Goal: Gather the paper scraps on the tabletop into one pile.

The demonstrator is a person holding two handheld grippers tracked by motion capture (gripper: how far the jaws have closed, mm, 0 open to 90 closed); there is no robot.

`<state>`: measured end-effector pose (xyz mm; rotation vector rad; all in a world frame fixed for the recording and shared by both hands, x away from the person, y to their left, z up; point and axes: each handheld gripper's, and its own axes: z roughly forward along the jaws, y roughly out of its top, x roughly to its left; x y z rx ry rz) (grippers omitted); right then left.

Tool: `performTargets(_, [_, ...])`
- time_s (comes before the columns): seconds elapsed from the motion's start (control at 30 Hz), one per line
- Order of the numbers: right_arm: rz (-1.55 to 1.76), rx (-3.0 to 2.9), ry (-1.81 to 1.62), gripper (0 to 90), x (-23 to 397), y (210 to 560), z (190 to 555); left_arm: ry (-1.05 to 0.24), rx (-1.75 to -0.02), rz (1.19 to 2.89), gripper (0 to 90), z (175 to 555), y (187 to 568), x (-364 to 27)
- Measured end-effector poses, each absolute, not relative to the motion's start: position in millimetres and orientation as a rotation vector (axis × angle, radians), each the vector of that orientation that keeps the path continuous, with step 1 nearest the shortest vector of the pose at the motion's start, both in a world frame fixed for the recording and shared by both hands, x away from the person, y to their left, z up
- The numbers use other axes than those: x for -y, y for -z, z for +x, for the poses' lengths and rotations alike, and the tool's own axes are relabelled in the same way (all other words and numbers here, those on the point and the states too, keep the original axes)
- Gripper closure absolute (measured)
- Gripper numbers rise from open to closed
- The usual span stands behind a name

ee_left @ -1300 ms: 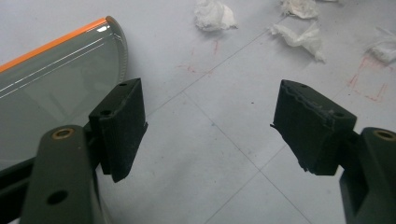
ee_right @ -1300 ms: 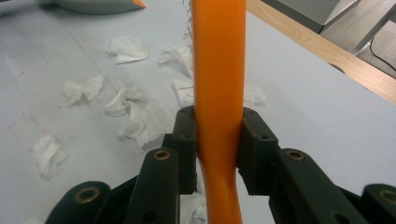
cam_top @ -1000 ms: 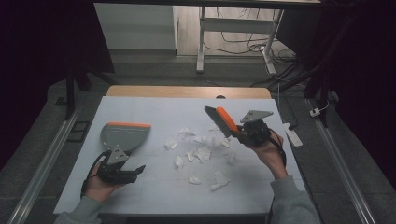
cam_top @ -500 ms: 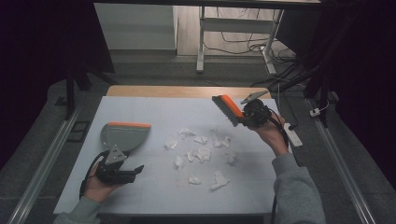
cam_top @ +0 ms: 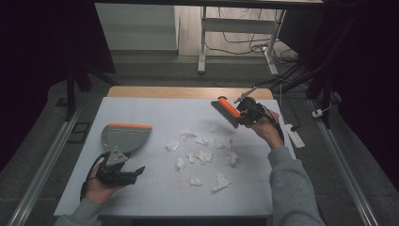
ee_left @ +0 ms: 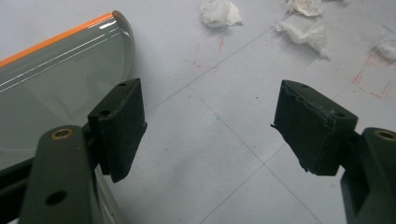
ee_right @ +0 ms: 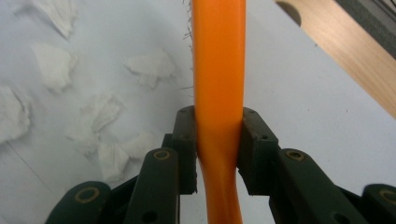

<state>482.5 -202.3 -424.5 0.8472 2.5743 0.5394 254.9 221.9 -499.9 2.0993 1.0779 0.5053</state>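
A grey dustpan (cam_top: pixel 124 136) with an orange lip lies flat at the left of the white table (cam_top: pixel 160 110). My left gripper (cam_top: pixel 131 167) rests just in front of it, open, with nothing between its pads. In the left gripper view the left gripper (ee_left: pixel 210 126) has the dustpan (ee_left: pixel 46 84) beside its left jaw. Several crumpled paper scraps (cam_top: pixel 202 155) are strewn over the table's middle. My right gripper (cam_top: pixel 242 113) is shut on the handle of an orange brush (cam_top: pixel 228 110), held above the table beyond the scraps. The right gripper (ee_right: pixel 218 116) clamps the brush (ee_right: pixel 218 56), with scraps (ee_right: pixel 149 65) to its left.
A bare wooden strip (cam_top: pixel 188 92) runs along the table's far edge. A white power strip (cam_top: pixel 294 134) lies off the table's right side, and cables cover the floor behind. A metal frame leg (cam_top: pixel 202 42) stands past the far edge.
My right hand has carried the brush away from the scraps toward the table's far edge. The left gripper and the dustpan have stayed where they were.
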Motion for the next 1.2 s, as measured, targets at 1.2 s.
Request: performTargets(1.2, [0.495, -2.801, -0.406, 70.8, 150, 449, 431, -0.506, -1.049, 2.099, 26.1, 260, 499, -220])
